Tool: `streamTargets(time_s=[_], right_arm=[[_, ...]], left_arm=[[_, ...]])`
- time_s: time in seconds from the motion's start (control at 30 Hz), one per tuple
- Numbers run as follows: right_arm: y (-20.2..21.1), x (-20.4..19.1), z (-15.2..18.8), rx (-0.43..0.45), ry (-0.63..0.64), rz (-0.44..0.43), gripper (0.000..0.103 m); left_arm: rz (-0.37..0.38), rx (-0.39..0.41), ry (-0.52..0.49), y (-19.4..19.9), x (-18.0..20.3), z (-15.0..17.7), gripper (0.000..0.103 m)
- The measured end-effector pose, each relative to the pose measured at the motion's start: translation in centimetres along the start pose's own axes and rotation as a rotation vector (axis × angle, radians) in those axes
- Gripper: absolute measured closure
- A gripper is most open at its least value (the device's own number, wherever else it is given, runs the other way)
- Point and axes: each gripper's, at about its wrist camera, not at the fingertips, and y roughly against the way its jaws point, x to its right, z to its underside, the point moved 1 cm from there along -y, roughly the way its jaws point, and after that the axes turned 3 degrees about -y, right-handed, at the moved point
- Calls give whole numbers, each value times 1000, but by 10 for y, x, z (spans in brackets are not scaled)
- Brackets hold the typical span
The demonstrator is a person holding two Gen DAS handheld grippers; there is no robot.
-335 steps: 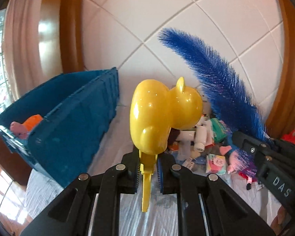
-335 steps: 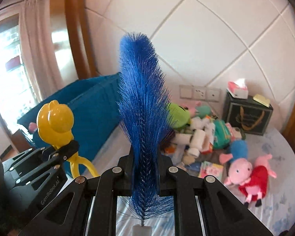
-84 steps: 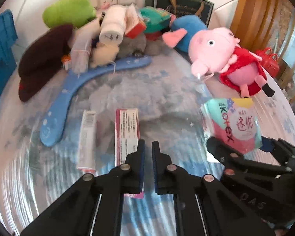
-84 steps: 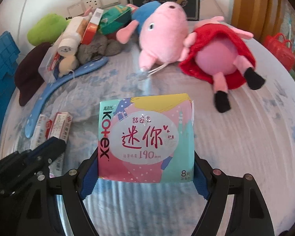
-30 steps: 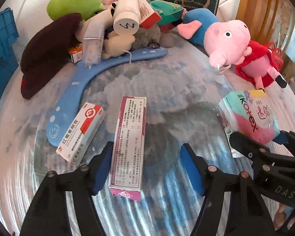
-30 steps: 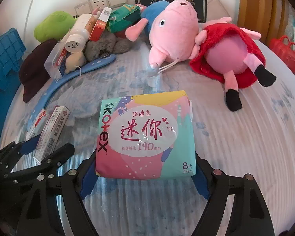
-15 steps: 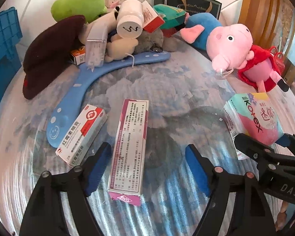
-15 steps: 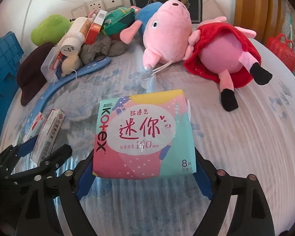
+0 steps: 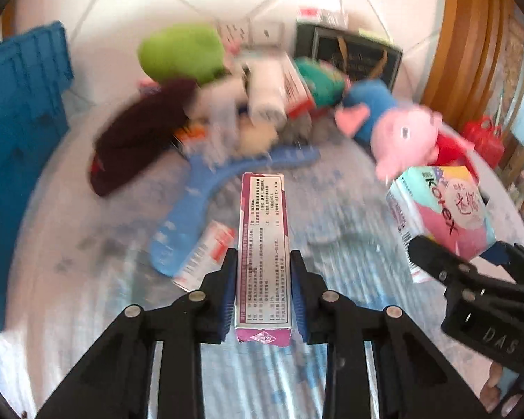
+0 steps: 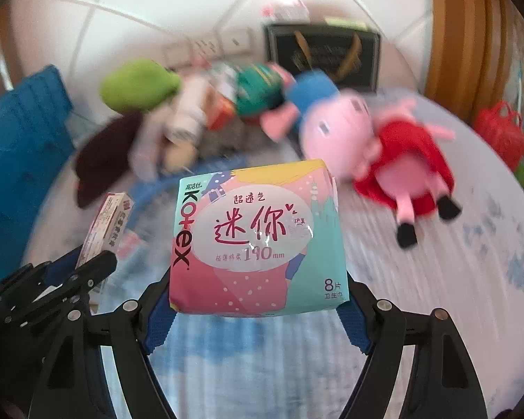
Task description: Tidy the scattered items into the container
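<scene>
Two tools are seen. The left tool [image 9: 263, 286], whose jaws have just been closing, is pinched on one long pink-and-white box [image 9: 263, 244], held clear of the bed [image 9: 70, 279]. The right tool [image 10: 258, 300] is clamped wide on one Kotex pad pack [image 10: 258, 241], also lifted off the bed. One blue crate [image 9: 17, 139] is seen at the bed's left edge. One red-and-white box [image 9: 206, 255] and one blue hanger [image 9: 192, 206] are left lying near the middle. Two pig plush toys are counted: one in blue [image 10: 311, 90], one in red [image 10: 405, 171]. The red one's black feet are shown only in the right wrist view. One green plush [image 9: 181, 52] and one dark red cloth [image 9: 139, 132] lie towards the far edge.
</scene>
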Motion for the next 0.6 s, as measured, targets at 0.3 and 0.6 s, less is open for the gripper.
streamTargets(time_s=[0.3,0.6], right_arm=[[97,-98,-43,169,57,-54,24],[163,-188,-83,262,213,-226,24]], left_arm=[[-19,162,6,115,-72,-40,75],[-213,301,69,225,-148,-66,75]])
